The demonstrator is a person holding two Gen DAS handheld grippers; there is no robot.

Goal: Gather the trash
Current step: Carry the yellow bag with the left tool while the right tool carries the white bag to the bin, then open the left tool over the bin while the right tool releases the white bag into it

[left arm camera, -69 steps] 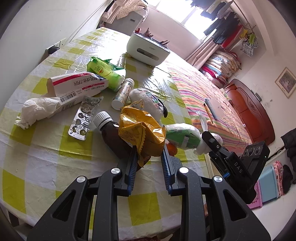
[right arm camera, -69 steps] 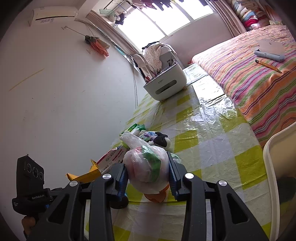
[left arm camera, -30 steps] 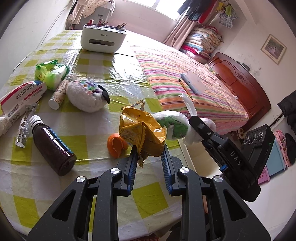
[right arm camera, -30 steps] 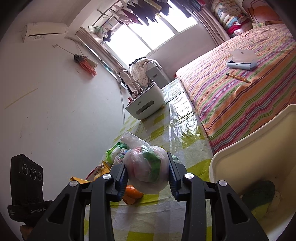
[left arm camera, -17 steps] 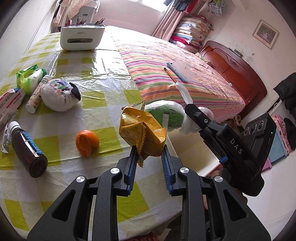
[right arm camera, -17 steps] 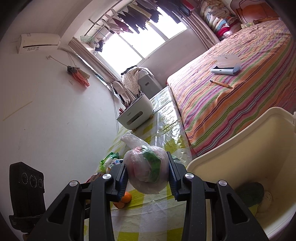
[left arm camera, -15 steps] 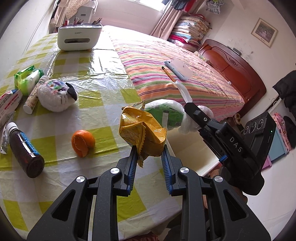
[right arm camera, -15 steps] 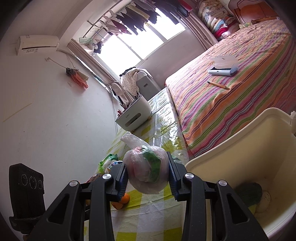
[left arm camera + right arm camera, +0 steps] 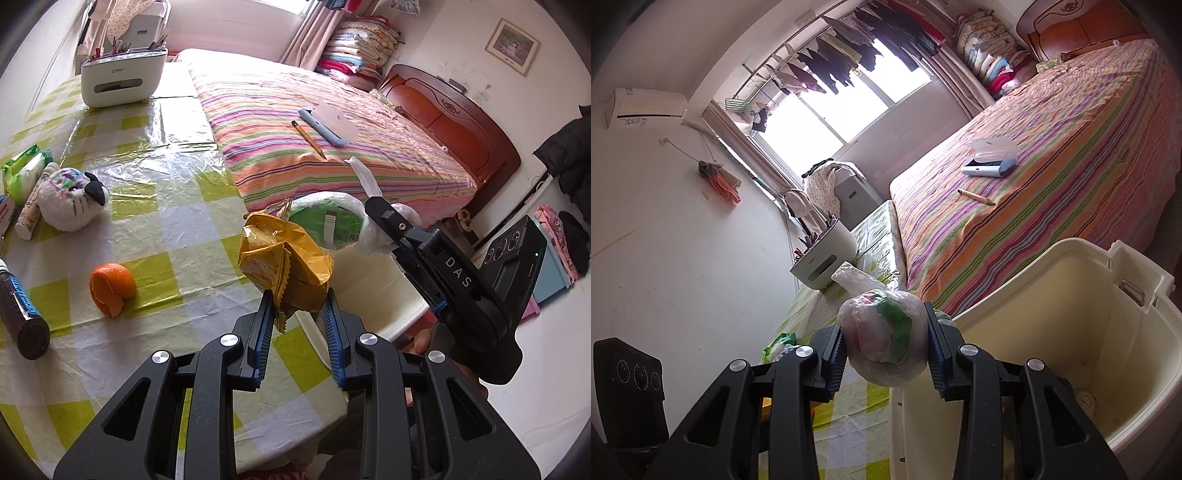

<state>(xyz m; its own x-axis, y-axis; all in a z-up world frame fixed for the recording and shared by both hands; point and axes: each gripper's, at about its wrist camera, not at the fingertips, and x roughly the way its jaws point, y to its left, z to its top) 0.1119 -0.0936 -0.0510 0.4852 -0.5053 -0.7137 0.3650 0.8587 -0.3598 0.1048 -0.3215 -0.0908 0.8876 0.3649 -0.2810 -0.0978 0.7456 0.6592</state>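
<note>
Here 2 grippers clamp wrapper (image 9: 284, 266) and bag (image 9: 884, 341), seemingly at bin's rim (image 9: 1008, 286)

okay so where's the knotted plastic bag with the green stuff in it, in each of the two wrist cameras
Left wrist view: the knotted plastic bag sits right of centre, clamped in the right gripper, just behind the yellow wrapper.
Right wrist view: the bag is at lower centre, squeezed between the gripper's two fingers.
Shared landmark: the white organizer box at the table's far end.
</note>
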